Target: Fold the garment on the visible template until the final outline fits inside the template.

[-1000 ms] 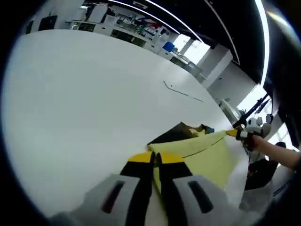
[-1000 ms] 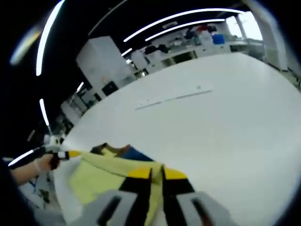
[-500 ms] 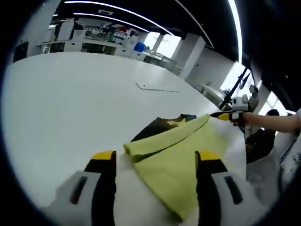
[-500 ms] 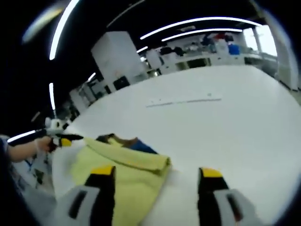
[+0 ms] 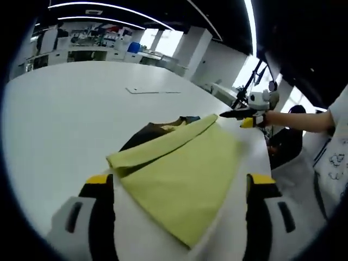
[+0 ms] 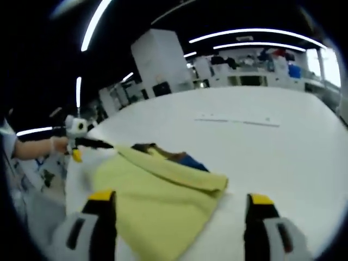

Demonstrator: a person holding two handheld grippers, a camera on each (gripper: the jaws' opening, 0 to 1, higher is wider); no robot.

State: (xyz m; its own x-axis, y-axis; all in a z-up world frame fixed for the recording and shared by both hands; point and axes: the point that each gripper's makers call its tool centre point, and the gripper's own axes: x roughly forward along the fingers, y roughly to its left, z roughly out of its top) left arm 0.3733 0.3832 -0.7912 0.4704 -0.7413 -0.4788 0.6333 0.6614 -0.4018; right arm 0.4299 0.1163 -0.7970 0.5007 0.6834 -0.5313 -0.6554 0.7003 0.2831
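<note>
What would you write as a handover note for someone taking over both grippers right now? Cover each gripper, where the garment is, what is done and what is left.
Left gripper: open, holding nothing, garment lying between its jaws.
Right gripper: open, holding nothing, also pointing at the garment.
Garment: yellow, flat on the white table, with one edge folded over into a doubled band; darker cloth shows beyond it.
Done: one fold is laid.
Left: probably more folds, then check the outline against the template, whose marks I cannot make out for sure.
</note>
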